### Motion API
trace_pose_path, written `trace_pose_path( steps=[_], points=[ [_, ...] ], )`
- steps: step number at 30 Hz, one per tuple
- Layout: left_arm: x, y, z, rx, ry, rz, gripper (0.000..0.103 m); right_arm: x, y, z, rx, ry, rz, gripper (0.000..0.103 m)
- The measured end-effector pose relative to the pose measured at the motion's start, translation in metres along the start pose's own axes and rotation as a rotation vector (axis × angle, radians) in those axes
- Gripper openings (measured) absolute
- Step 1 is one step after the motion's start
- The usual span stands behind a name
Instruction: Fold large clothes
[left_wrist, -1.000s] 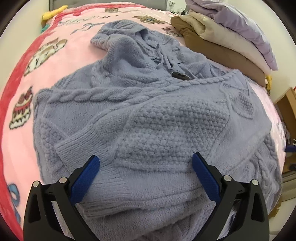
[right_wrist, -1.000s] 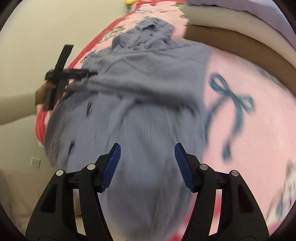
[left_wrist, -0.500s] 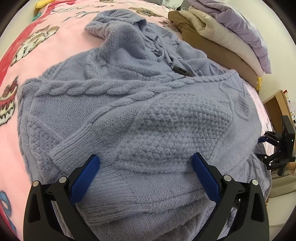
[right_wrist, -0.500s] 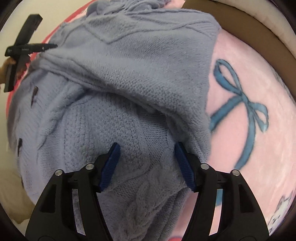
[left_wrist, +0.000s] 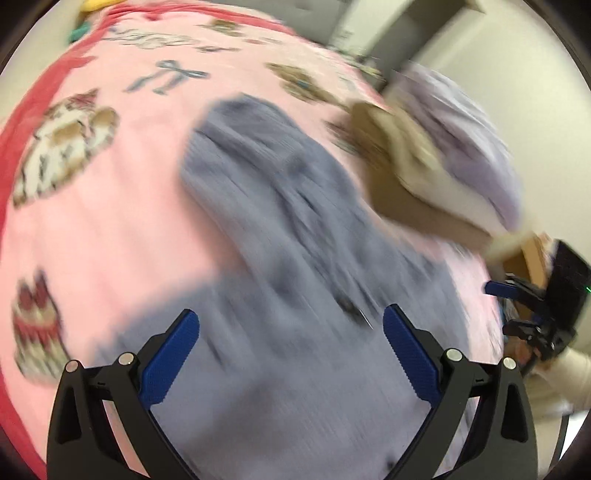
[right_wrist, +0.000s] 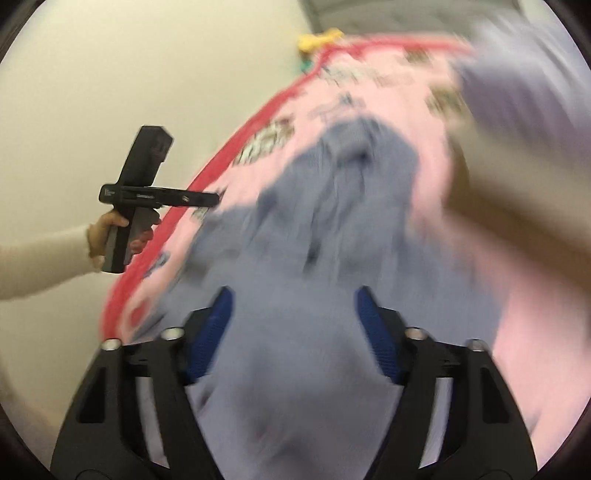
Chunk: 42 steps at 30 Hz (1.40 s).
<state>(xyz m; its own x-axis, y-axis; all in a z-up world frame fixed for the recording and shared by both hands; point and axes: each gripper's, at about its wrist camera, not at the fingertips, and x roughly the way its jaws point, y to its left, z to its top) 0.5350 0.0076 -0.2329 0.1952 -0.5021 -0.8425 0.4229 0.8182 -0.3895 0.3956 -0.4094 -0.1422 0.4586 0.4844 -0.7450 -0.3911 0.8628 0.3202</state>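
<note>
Left wrist view, badly blurred: our left gripper (left_wrist: 291, 343) hangs over the sweater (left_wrist: 295, 258), jaws wide and just starting to close, blue pads (left_wrist: 171, 356) clear of the knit on both sides. Nothing is pinched there; the sweater lies below and ahead of the fingers, spread on the pink blanket (left_wrist: 110, 229). Ahead and to the right sits the pile of bedding (left_wrist: 443, 155), touching the sweater's far edge as far as we can tell. Far right we catch the right gripper (left_wrist: 532, 306) with a pale sleeve (left_wrist: 554, 384) behind it.

From the right wrist, the right gripper (right_wrist: 293, 332) is about half open and closing. Grey knit fills the gap between its pads (right_wrist: 212, 332), bunched up toward the camera, but the smear hides whether they press on it, so we cannot tell if it is gripped. Off to the left, a hand (right_wrist: 110, 236) holds the left gripper (right_wrist: 207, 197) above the blanket's red edge (right_wrist: 207, 177).
</note>
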Motion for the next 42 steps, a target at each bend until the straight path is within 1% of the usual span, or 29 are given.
trace_pose_path(
  steps=[1,2,3,4,6,7,8,9,10,12,16,18,19,21,22,24,27,28,29,30,31,32,33,34,35,36,38,39,42],
  points=[
    [0.008,0.006,0.021,-0.014,-0.011,0.041,0.084,0.024,-0.009,0.032,-0.054,0.001,-0.026,0.047],
    [0.015,0.013,0.04,-0.017,-0.021,0.099,0.076,0.049,-0.018,0.061,-0.084,0.023,-0.071,0.038],
    [0.028,0.017,0.065,-0.012,-0.005,0.177,0.068,0.065,-0.024,0.08,-0.093,0.041,-0.089,0.032],
    [0.041,0.021,0.084,0.003,0.01,0.205,0.065,0.098,-0.04,0.112,-0.087,0.088,-0.114,0.029],
    [0.065,0.026,0.115,0.045,0.056,0.254,0.058,0.137,-0.059,0.149,-0.092,0.081,-0.119,0.025],
    [0.076,0.026,0.128,0.079,0.075,0.267,0.058,0.149,-0.071,0.161,-0.085,0.098,-0.133,0.025],
    [0.09,0.025,0.143,0.117,0.098,0.281,0.054,0.159,-0.081,0.171,-0.067,0.116,-0.143,0.025],
    [0.095,0.025,0.15,0.135,0.099,0.281,0.052,0.179,-0.096,0.187,-0.02,0.143,-0.133,0.025],
    [0.103,0.025,0.161,0.151,0.104,0.264,0.052,0.19,-0.101,0.195,0.002,0.131,-0.137,0.025],
    [0.118,0.026,0.179,0.161,0.129,0.237,0.052,0.213,-0.116,0.209,0.004,0.17,-0.181,0.026],
    [0.134,0.025,0.199,0.204,0.144,0.292,0.053,0.247,-0.123,0.21,-0.09,0.275,-0.264,0.038],
    [0.14,0.029,0.208,0.211,0.158,0.315,0.062,0.259,-0.124,0.208,-0.139,0.312,-0.283,0.043],
    [0.143,0.031,0.212,0.22,0.166,0.313,0.064,0.261,-0.125,0.208,-0.149,0.313,-0.281,0.048],
    [0.151,0.031,0.214,0.257,0.19,0.342,0.081,0.264,-0.126,0.209,-0.157,0.302,-0.283,0.059],
    [0.155,0.03,0.215,0.284,0.205,0.365,0.083,0.267,-0.128,0.21,-0.146,0.307,-0.277,0.064],
    [0.162,0.027,0.214,0.329,0.231,0.37,0.083,0.273,-0.132,0.209,-0.124,0.316,-0.246,0.063],
    [0.169,0.02,0.21,0.405,0.244,0.386,0.083,0.28,-0.134,0.206,-0.122,0.345,-0.216,0.05],
    [0.17,0.016,0.207,0.44,0.239,0.388,0.081,0.282,-0.133,0.205,-0.121,0.349,-0.193,0.037],
    [0.171,0.014,0.205,0.459,0.238,0.389,0.069,0.28,-0.13,0.205,-0.133,0.336,-0.206,0.023],
    [0.173,0.012,0.204,0.472,0.251,0.357,0.051,0.279,-0.128,0.204,-0.142,0.328,-0.192,0.016],
    [0.172,0.011,0.202,0.472,0.258,0.342,0.048,0.278,-0.126,0.203,-0.149,0.325,-0.191,0.01],
    [0.173,0.009,0.2,0.48,0.254,0.353,0.042,0.276,-0.125,0.203,-0.156,0.321,-0.193,0.009],
    [0.173,0.008,0.199,0.486,0.255,0.345,0.03,0.273,-0.124,0.203,-0.154,0.315,-0.185,0.009],
    [0.172,0.006,0.198,0.493,0.251,0.344,0.025,0.268,-0.124,0.205,-0.148,0.299,-0.18,0.008],
    [0.168,0.005,0.197,0.494,0.236,0.339,0.014,0.261,-0.123,0.207,-0.136,0.277,-0.177,0.008],
    [0.163,0.005,0.198,0.49,0.218,0.338,0.008,0.249,-0.121,0.209,-0.12,0.232,-0.178,0.008],
    [0.145,0.006,0.198,0.471,0.16,0.305,0.008,0.225,-0.116,0.21,-0.097,0.149,-0.157,0.008],
    [0.128,0.005,0.195,0.461,0.101,0.255,0.008,0.204,-0.11,0.207,-0.099,0.084,-0.131,0.008],
    [0.08,0.0,0.174,0.479,-0.031,0.134,0.008,0.156,-0.085,0.188,-0.138,0.001,-0.11,0.008]
  ],
)
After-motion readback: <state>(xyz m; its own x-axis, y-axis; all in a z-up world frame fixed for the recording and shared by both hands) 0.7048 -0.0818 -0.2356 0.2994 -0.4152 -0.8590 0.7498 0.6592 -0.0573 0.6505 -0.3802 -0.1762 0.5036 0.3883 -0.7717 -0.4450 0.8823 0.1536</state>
